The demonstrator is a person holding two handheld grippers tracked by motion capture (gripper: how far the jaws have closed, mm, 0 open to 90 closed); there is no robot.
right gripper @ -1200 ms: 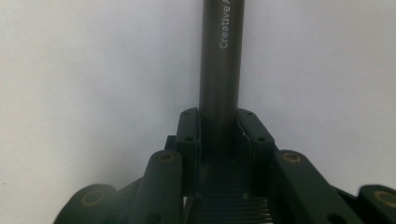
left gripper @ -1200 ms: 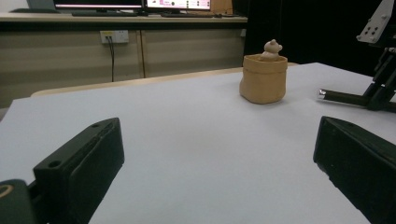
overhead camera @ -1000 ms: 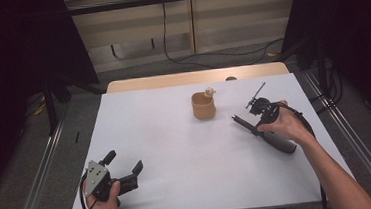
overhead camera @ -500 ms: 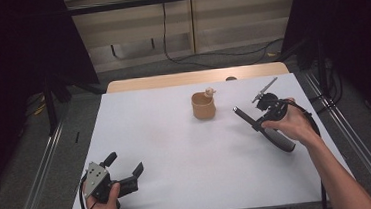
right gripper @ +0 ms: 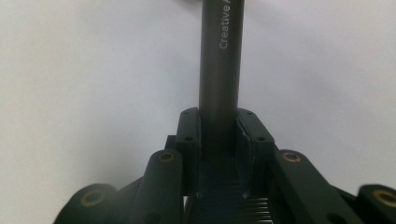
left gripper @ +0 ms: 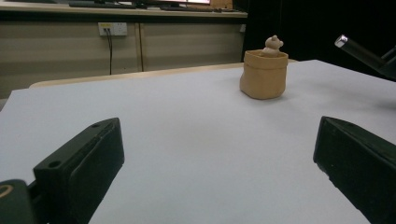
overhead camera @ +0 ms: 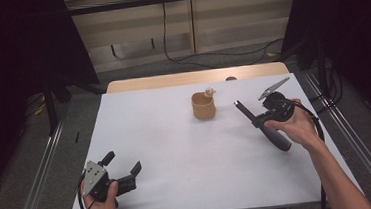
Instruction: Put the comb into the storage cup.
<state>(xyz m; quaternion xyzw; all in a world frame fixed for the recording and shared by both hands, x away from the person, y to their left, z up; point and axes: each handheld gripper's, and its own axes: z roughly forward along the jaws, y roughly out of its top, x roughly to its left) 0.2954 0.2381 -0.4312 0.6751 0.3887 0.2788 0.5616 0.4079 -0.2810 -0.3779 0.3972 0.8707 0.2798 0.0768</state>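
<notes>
The right tongs [right gripper: 218,128] clamp a smooth dark cylindrical pen [right gripper: 219,60] above the matte white surface [overhead camera: 177,150]; the left tongs [left gripper: 219,158] gape empty.

White table surface [overhead camera: 177,150]: level and bare over most of its area. A tan soft-sided pouch [overhead camera: 203,108] stands upright right of centre, towards the far edge and well apart from every corner. A small bear figurine [overhead camera: 209,91] sits in the pouch mouth at its far right rim, head above the rim. A light wooden strip [overhead camera: 171,80] runs along the far edge, with a small dark round item [overhead camera: 230,78] on it. Beyond, a wall socket [left gripper: 113,29] with a black cable [overhead camera: 165,36] hanging to the floor. Metal rails [overhead camera: 43,171] flank the table on the floor. Black curtains [overhead camera: 14,58] hang on both sides.
</notes>
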